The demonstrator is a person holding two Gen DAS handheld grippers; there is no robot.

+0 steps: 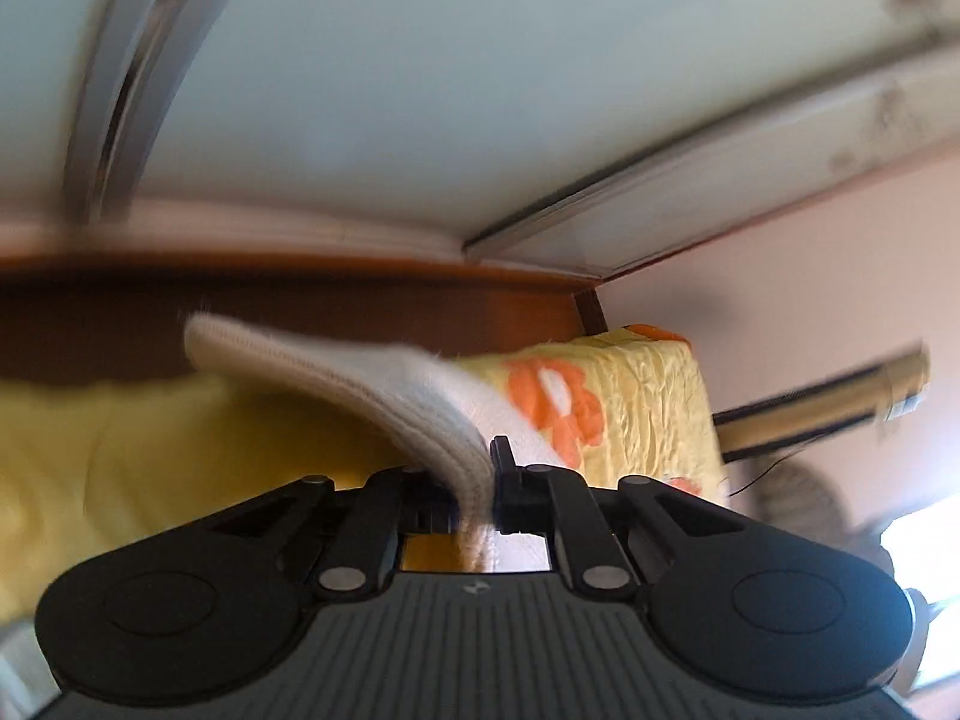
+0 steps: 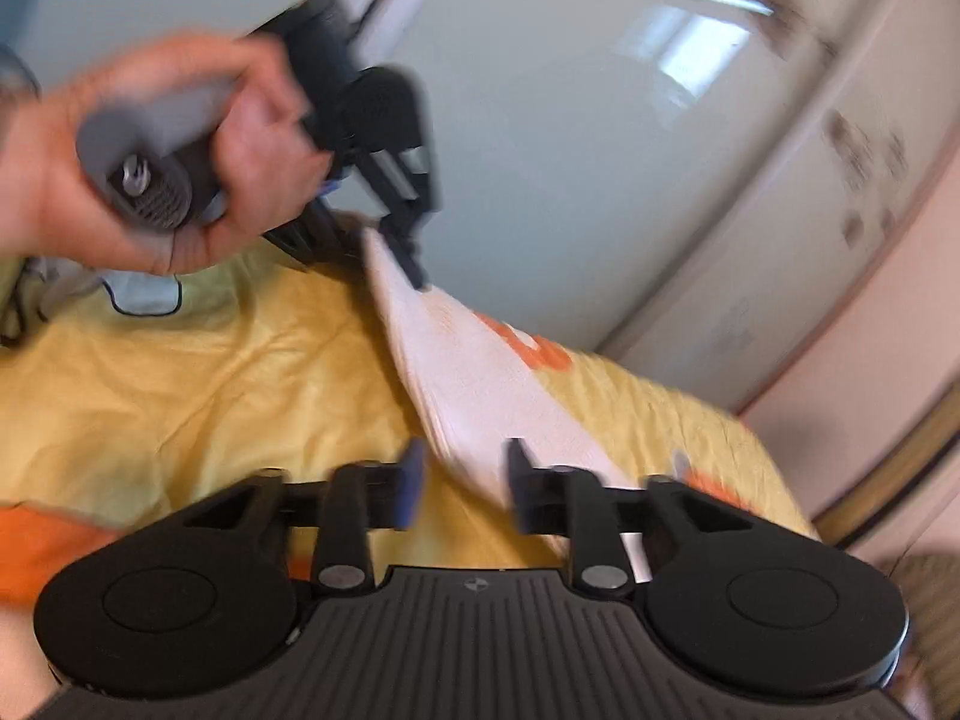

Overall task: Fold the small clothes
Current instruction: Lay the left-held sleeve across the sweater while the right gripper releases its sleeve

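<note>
One white cloth (image 1: 384, 384), soft, limp | left tool (image 1: 480, 480) clamped its hem | right tool (image 2: 465, 483) half-open around it, unpinched.

The left gripper (image 1: 480, 480) is clamped tight on the edge of a white cloth (image 1: 384, 396), its jaws pressed together with the fabric standing up between them. In the right wrist view a bare hand (image 2: 174, 150) wraps around this gripper's grey handle, tilting it downward. The right gripper (image 2: 462, 480) has its jaws parted; the cloth passes between them, lying against the right-hand finger (image 2: 525, 480), while the left-hand one stands just clear.
</note>
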